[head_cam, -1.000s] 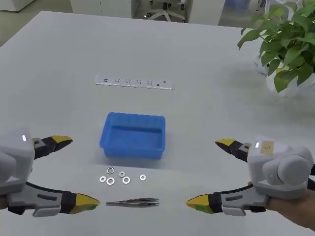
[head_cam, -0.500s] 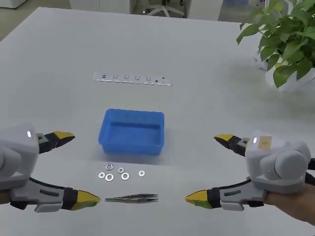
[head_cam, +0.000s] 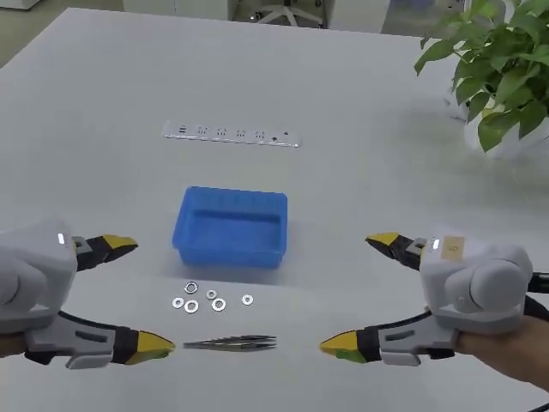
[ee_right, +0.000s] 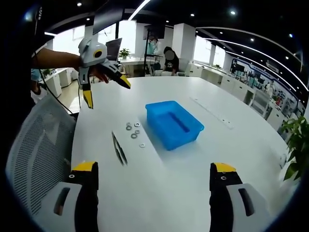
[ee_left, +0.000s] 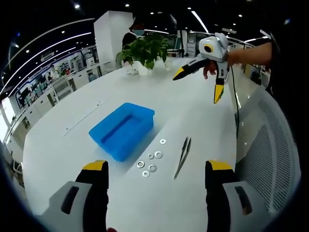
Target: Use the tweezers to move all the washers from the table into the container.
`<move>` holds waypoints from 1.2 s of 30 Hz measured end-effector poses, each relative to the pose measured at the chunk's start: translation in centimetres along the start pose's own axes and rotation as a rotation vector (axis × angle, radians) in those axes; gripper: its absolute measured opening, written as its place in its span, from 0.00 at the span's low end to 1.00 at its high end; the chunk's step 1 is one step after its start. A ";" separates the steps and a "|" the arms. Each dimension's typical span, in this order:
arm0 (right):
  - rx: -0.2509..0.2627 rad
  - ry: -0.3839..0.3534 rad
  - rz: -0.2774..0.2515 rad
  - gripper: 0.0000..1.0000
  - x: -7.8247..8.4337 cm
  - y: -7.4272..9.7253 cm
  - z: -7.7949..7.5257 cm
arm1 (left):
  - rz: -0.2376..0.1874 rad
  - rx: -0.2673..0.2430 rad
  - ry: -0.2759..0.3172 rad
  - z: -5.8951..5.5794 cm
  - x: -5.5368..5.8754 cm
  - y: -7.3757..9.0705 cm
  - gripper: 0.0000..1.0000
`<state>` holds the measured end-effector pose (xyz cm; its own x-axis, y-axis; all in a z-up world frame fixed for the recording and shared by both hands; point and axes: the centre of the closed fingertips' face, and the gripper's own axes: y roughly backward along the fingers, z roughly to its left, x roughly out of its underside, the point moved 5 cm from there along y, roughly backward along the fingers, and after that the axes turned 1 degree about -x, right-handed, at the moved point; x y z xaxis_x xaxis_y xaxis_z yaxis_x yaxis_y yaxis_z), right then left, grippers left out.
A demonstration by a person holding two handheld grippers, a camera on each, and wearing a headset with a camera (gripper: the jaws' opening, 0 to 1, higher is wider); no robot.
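Several small metal washers [head_cam: 204, 300] lie in a loose cluster on the white table, just in front of the blue container [head_cam: 230, 227]. Steel tweezers [head_cam: 230, 343] lie flat nearer me than the washers. My left gripper [head_cam: 144, 294] is open at the left of the tweezers, holding nothing. My right gripper [head_cam: 358, 292] is open at the right, also with nothing between its yellow tips. In the left gripper view the washers [ee_left: 150, 163], tweezers [ee_left: 182, 156] and container [ee_left: 122, 129] lie ahead. The right gripper view has the tweezers [ee_right: 119, 147], washers [ee_right: 134, 133] and container [ee_right: 173, 123].
A white power strip [head_cam: 232, 135] lies beyond the container. A potted plant [head_cam: 493, 77] stands at the table's far right. Office chairs and desks stand past the far edge. A mesh chair back [ee_right: 38, 145] is close to the near edge.
Both grippers stay open and apart; their tips have shifted slightly inward and up. The view has tilted a little. The washers, tweezers and container lie as before.
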<state>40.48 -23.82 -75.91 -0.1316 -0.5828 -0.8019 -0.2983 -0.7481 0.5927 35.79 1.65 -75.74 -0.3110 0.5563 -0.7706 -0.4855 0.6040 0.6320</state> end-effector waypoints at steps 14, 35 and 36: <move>-0.078 0.119 0.053 0.83 0.4 -2.2 1.2 | 0.128 0.047 -0.095 -1.0 2.4 -1.8 0.54; -0.227 0.251 0.099 0.60 0.0 -6.6 3.2 | 0.175 0.128 -0.112 -1.9 3.8 -4.0 0.32; -0.229 0.257 0.101 0.59 -0.1 -6.8 3.3 | 0.179 0.131 -0.113 -1.9 3.8 -4.1 0.32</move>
<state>39.43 -17.64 -80.13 0.1010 -0.6966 -0.7103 -0.0722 -0.7172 0.6931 35.04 0.21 -81.43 -0.2850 0.7169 -0.6362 -0.3185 0.5552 0.7683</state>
